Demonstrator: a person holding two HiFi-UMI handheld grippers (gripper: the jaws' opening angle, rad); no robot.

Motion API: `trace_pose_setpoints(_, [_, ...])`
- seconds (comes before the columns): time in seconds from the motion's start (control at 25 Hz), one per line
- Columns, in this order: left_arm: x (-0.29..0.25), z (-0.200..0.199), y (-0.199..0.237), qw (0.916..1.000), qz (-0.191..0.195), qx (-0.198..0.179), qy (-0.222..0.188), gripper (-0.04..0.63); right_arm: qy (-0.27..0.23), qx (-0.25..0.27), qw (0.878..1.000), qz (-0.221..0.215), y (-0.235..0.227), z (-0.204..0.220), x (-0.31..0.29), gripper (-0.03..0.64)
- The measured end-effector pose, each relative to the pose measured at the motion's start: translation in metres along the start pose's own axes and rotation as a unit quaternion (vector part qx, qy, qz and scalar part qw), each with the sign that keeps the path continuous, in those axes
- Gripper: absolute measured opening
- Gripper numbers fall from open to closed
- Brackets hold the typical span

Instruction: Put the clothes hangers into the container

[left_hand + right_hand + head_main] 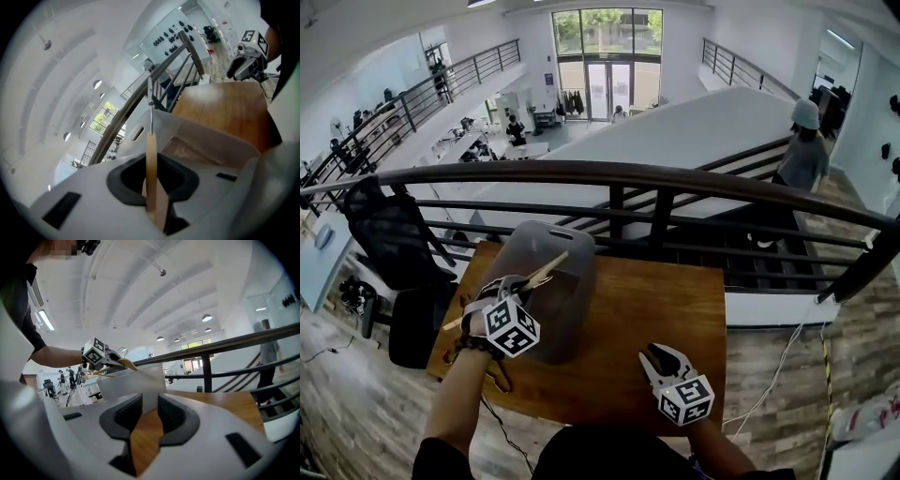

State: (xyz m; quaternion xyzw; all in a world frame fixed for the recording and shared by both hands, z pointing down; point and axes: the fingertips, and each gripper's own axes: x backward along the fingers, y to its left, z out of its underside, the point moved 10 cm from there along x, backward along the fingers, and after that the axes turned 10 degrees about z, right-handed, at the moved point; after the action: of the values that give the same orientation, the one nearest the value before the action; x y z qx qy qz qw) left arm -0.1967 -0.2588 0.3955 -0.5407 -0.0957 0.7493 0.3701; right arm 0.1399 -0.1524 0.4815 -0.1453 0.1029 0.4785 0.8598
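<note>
Clenching a wooden clothes hanger (548, 269) between its fingers (115, 185), the left gripper (521, 287) tilts down over the open grey container (574, 309) at the table's (666, 300) far left corner, seemingly to drop it inside, while the right gripper (662, 362) hangs near the front edge, fingers (124, 416) parted and empty.

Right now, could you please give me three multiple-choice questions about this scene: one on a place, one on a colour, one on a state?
1. Where is the hanger?
A) on the floor
B) in the left gripper
C) on the railing

2. What colour is the table?
A) white
B) brown wood
C) green

3. What is between the jaws of the right gripper?
A) a hanger
B) a cloth
C) nothing

Answers:
1 B: the left gripper view shows its jaws shut on the wooden bar.
2 B: the head view shows a brown wooden top.
3 C: the right gripper view shows only table through the gap.
</note>
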Motion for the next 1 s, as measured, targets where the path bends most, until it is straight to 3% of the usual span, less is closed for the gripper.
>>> trace_pose_setpoints(0.2, [-0.023, 0.006, -0.002, 0.9969, 0.042, -0.067, -0.003, 0.058, 0.005, 0.001, 1.000, 0.023, 0.013, 0.001, -0.007, 0.098])
trace_pose_setpoints(0.4, [-0.042, 0.002, -0.005, 0.9924, 0.070, -0.101, -0.009, 0.058, 0.013, 0.002, 0.999, 0.039, 0.023, -0.001, -0.007, 0.098])
trace_pose_setpoints(0.68, [-0.068, 0.007, -0.014, 0.9869, 0.105, -0.122, -0.016, 0.058, 0.018, -0.003, 0.998, 0.063, 0.028, 0.002, -0.007, 0.097])
trace_pose_setpoints(0.84, [-0.069, 0.007, -0.012, 0.9876, 0.109, -0.107, -0.036, 0.058, 0.026, -0.006, 0.997, 0.075, 0.029, 0.006, -0.003, 0.097])
trace_pose_setpoints(1.0, [-0.070, 0.010, -0.018, 0.9854, 0.110, -0.124, -0.038, 0.058, 0.030, -0.009, 0.997, 0.076, 0.032, 0.009, -0.004, 0.097])
